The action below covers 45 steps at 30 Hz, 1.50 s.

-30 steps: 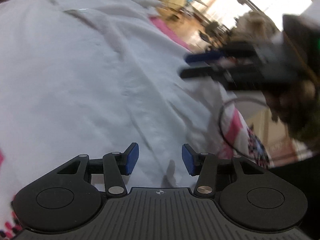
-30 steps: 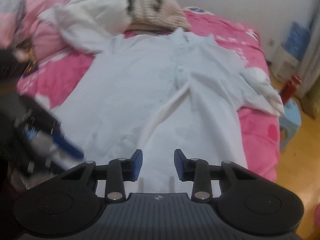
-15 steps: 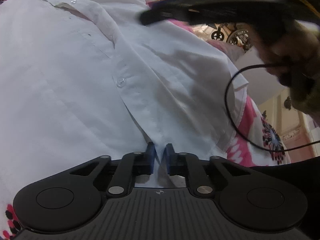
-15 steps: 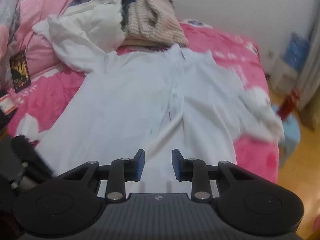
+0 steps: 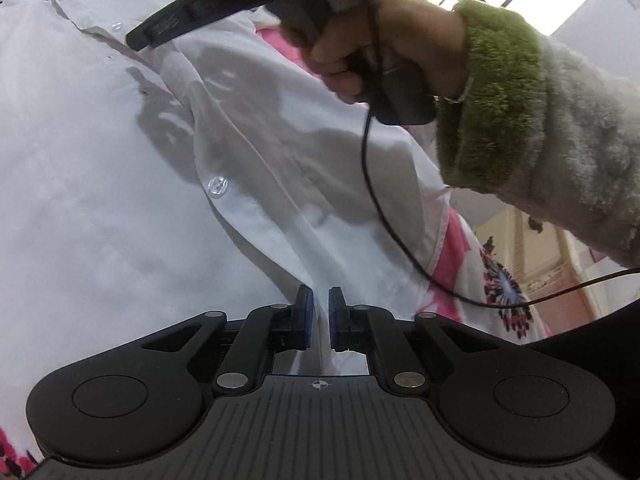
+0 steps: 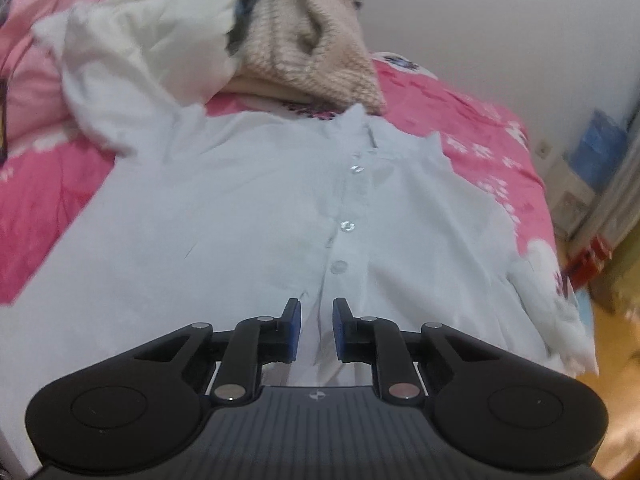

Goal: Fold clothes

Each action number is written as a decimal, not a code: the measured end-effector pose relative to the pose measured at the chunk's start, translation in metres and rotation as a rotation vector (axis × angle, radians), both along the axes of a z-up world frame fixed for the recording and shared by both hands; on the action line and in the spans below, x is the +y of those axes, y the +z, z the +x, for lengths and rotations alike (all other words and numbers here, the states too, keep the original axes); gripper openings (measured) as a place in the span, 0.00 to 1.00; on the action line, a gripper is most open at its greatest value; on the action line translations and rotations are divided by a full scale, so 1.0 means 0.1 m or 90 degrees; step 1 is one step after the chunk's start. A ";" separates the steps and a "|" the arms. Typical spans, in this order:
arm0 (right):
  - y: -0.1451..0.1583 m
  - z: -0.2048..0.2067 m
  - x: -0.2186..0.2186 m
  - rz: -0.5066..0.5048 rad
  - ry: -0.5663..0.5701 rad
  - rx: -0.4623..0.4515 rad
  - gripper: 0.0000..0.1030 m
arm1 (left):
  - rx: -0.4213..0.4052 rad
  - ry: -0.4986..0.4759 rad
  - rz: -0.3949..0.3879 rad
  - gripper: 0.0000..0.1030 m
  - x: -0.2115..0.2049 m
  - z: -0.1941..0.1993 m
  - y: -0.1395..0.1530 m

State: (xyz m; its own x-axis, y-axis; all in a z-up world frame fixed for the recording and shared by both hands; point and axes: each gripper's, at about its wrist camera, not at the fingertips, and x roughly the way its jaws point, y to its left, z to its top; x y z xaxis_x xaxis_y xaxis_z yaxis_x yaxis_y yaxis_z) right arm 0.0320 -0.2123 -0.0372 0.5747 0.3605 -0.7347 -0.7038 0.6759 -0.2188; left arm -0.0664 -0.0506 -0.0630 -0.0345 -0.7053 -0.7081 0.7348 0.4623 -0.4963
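Shirt point(image 5: 100, 200), white, button-front, lies spread flat on pink bed point(image 5: 456, 248), filling the area ahead of both tongs. Left tongs point(image 5: 321, 314) sit low at the shirt's lower front edge, blue pads nearly together, pinching a thin fold of the white fabric that runs up between them; jaws have just been closing onto it. Clear button point(image 5: 217, 185) sits ahead and left of left tongs, on the placket. Up and right of them a hand point(image 5: 384, 52) with green fuzzy cuff point(image 5: 496, 100) grips the other tool's handle, black cable point(image 5: 372, 200) hanging down across the shirt.

Right tongs point(image 6: 316, 330) hover over the placket near the hem, gap narrow, jaws have just been closing, fabric seen between the pads but pads not clearly pressing it. Buttons point(image 6: 347, 225) line up straight ahead toward the collar. Far ahead left: crumpled white garment point(image 6: 152, 40); beside it, beige knit point(image 6: 312, 56). Right sleeve point(image 6: 560, 320) drapes off the bed edge to the right.
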 end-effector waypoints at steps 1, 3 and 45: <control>-0.04 0.02 0.03 -0.009 0.006 -0.001 0.18 | 0.002 -0.001 -0.002 0.06 0.02 0.01 0.01; -0.14 0.11 0.06 -0.030 0.000 0.003 0.18 | 0.004 -0.003 -0.005 0.06 0.02 0.00 0.00; -0.10 0.65 -0.52 0.357 -0.101 0.280 0.00 | 0.050 0.003 -0.078 0.06 -0.01 0.00 -0.01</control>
